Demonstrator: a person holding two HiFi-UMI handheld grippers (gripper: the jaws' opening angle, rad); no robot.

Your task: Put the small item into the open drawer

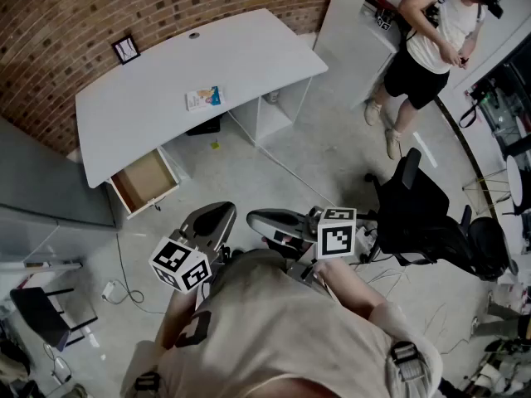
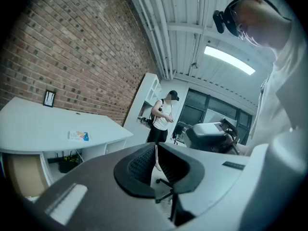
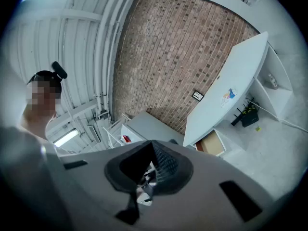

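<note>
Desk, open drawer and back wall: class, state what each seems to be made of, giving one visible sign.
Desk: probably laminated or painted board; smooth, matte white top.
Drawer: the inside looks like bare wood or fibreboard; plain tan.
Wall: red-brown brick; mortar lines show.

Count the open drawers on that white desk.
1. The open drawer juts out under the left end of the white desk in the head view; shut ones may hide beneath the top.

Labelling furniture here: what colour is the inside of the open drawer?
Light brown, wood-toned; the drawer shows best in the head view.
</note>
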